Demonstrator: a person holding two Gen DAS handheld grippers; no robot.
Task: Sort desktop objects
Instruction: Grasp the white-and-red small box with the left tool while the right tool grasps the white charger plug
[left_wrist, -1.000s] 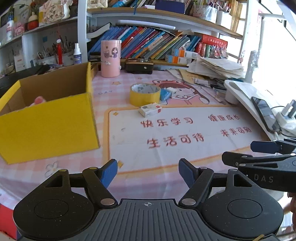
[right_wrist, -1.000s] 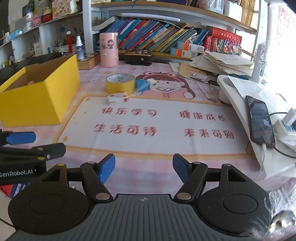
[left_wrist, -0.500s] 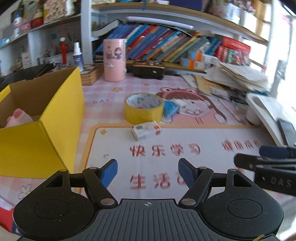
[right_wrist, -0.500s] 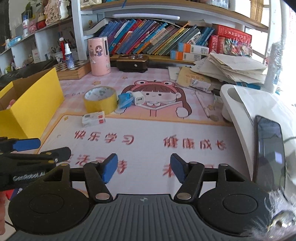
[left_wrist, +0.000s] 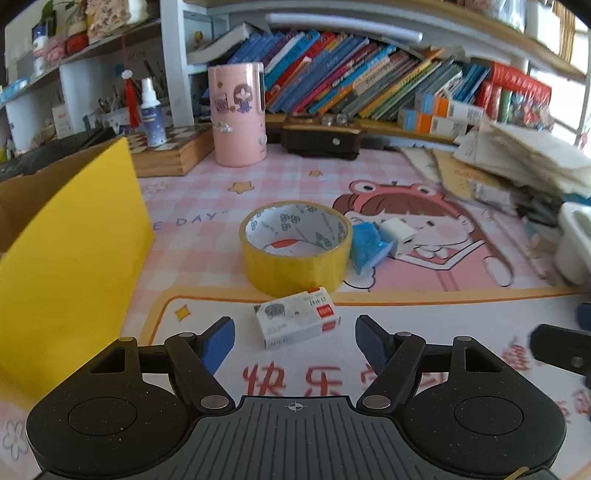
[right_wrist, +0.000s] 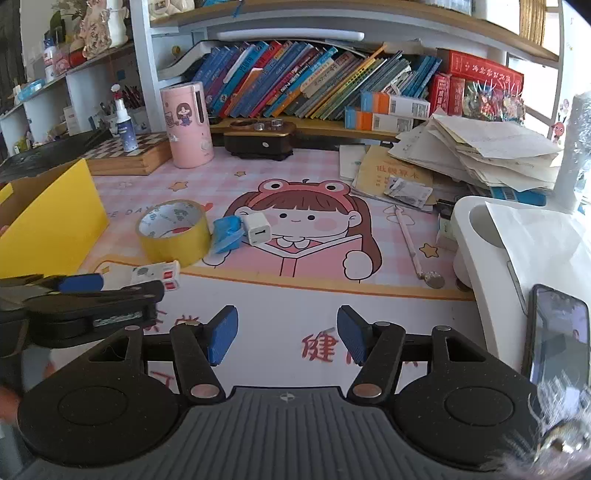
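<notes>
On the pink desk mat lie a small white box (left_wrist: 297, 323), a yellow tape roll (left_wrist: 295, 247), a blue packet (left_wrist: 365, 243) and a white charger cube (left_wrist: 399, 236). My left gripper (left_wrist: 295, 343) is open, and the white box lies just ahead of its fingertips, untouched. An open yellow carton (left_wrist: 66, 258) stands to its left. In the right wrist view my right gripper (right_wrist: 288, 332) is open over the mat's white part with nothing between its pads. The tape roll (right_wrist: 173, 232) and cube (right_wrist: 258, 229) lie ahead to its left. The left gripper (right_wrist: 118, 288) reaches in from the left, partly hiding the white box (right_wrist: 157, 275).
A pink cylinder (left_wrist: 236, 114), a chessboard box (left_wrist: 170, 155) and a dark case (left_wrist: 321, 136) stand at the back under shelves of books. On the right are a paper pile (right_wrist: 480, 155), a white stand (right_wrist: 517, 236), a phone (right_wrist: 554, 339), a pen (right_wrist: 410, 240) and a coin (right_wrist: 434, 280).
Both grippers have moved forward over the mat toward the tape roll. The white box has come up close to the left fingertips. The right jaws have narrowed a little.
</notes>
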